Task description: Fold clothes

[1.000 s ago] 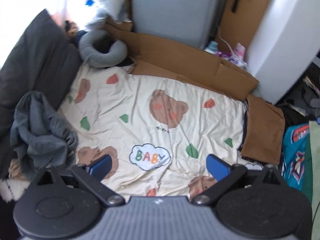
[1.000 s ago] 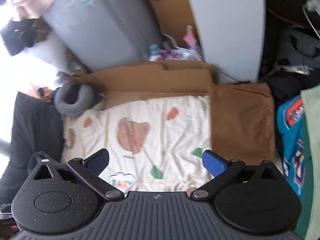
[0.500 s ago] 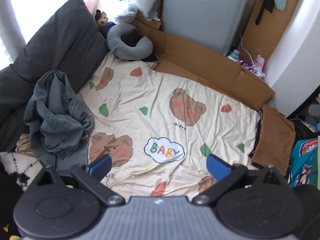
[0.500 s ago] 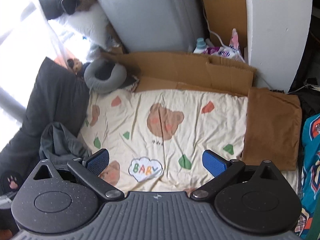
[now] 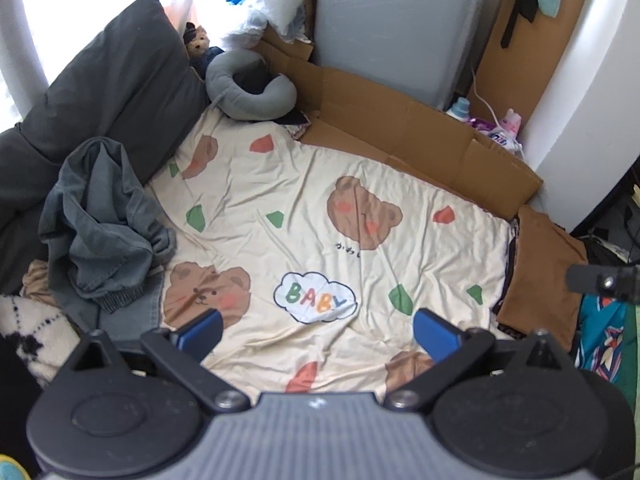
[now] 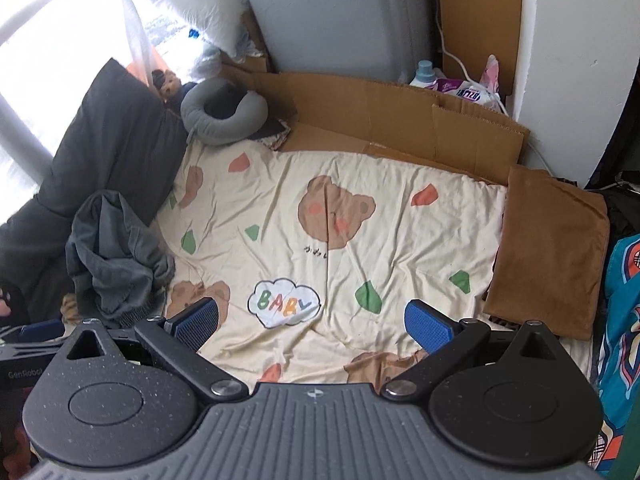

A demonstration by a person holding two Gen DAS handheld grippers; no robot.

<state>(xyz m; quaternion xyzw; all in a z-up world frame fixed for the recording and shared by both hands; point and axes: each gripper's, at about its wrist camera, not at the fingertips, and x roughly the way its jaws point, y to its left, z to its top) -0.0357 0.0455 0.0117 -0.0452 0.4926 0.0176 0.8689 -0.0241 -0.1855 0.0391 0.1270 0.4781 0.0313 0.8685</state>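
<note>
A crumpled grey garment [image 5: 106,224] [image 6: 116,246] lies heaped at the left edge of a cream bear-print blanket [image 5: 320,232] [image 6: 328,240]. A folded brown cloth [image 5: 540,272] [image 6: 548,252] rests at the blanket's right edge. My left gripper [image 5: 318,330] hangs open above the blanket's near side, nothing between its blue pads. My right gripper [image 6: 312,324] is open too, above the same area, holding nothing. Part of the right gripper [image 5: 604,282] shows at the right of the left wrist view.
Dark grey pillows [image 5: 104,104] [image 6: 104,148] line the left side, with a grey neck pillow [image 5: 252,88] [image 6: 222,114] at the far corner. Flattened cardboard [image 5: 400,136] [image 6: 400,112] borders the back before a grey appliance [image 5: 392,24]. A teal patterned fabric [image 6: 624,300] lies at the right.
Both views have pulled back and swung so that the whole blanket and the grey garment now show. Both grippers stayed open and empty.
</note>
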